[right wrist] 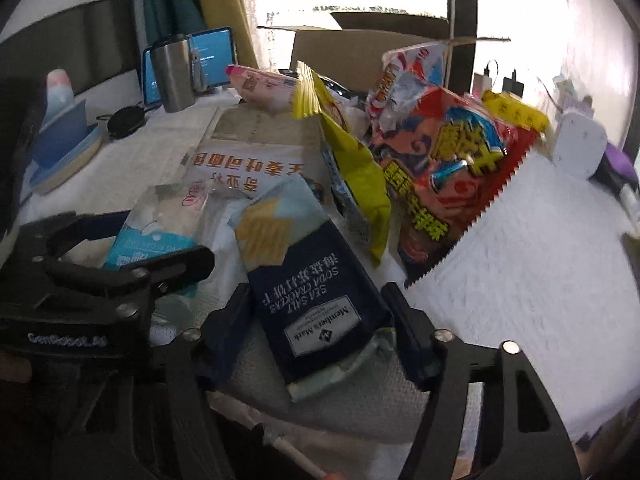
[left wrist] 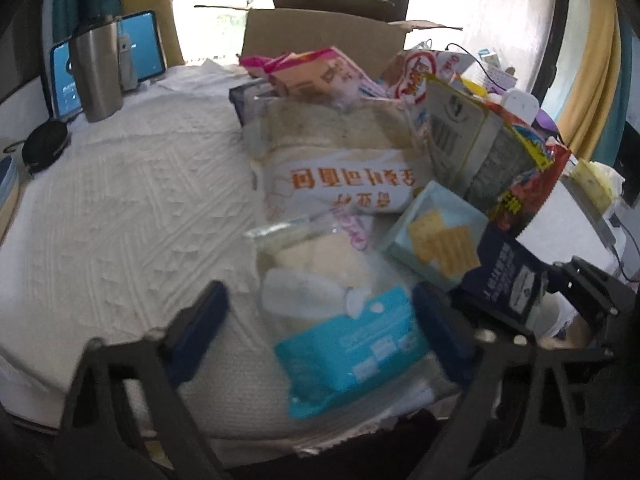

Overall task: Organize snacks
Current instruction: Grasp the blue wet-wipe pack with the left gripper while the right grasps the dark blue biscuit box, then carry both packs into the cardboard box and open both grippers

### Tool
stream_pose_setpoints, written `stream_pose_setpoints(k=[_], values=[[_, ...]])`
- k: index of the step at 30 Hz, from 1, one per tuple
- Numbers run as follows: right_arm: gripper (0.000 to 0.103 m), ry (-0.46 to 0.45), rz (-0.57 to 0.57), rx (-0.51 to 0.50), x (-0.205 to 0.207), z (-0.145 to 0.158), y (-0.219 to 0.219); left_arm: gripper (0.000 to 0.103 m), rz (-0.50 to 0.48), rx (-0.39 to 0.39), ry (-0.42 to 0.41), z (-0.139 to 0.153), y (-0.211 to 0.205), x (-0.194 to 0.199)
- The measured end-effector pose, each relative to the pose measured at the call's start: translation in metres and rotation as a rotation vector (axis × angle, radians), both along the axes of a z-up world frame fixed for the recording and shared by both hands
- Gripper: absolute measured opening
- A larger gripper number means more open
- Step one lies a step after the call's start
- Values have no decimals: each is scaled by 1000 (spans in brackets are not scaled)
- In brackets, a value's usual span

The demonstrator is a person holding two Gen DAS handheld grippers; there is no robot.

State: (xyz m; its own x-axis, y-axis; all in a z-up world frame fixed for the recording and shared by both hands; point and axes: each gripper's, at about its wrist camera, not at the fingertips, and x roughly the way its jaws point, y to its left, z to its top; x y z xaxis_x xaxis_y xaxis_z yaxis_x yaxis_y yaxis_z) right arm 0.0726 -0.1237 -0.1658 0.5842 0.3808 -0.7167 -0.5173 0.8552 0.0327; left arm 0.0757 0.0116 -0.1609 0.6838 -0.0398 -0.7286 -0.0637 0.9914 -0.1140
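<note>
Pick-up step: your left gripper (left wrist: 320,320) straddles the blue-labelled clear pack (left wrist: 348,344), your right gripper (right wrist: 324,320) the cracker pack (right wrist: 312,292), both at the pile's near edge. Whether either pair of jaws grips yet, I cannot tell; next, squeeze firmly and lift toward the cardboard box (left wrist: 320,36).

A steel tumbler (left wrist: 97,72) stands on the white textured cloth (left wrist: 132,208) in front of a lit tablet (left wrist: 140,46), with a black round case (left wrist: 44,145) nearby. Behind hang yellow curtains (left wrist: 596,60), and a white adapter (right wrist: 578,146) sits at the right.
</note>
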Motion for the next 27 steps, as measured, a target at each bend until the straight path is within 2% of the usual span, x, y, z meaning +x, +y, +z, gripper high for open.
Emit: stream_pose_setpoints(k=[1,5,8,17,24,27], values=[[65,0,9,3,-1,1,0,70,-4,1,-2,1,0,-1],[62,-43,43,26,-10,16,-5,64,-11,-40,-1,5,6,-4],[56,-74,60,40,-17,30,-7,64,-8,-55,-23,15,11,-13],[55,-153,119,90,-35,73,-6,64,11,-24,-155,64,24,-34],[55,-223,136,146,-34,113,-6,64,18,0,-228,96,39,-28],[55,-247,131,157,-20,126,-8,64,16,-1,-244,105,45,-19]])
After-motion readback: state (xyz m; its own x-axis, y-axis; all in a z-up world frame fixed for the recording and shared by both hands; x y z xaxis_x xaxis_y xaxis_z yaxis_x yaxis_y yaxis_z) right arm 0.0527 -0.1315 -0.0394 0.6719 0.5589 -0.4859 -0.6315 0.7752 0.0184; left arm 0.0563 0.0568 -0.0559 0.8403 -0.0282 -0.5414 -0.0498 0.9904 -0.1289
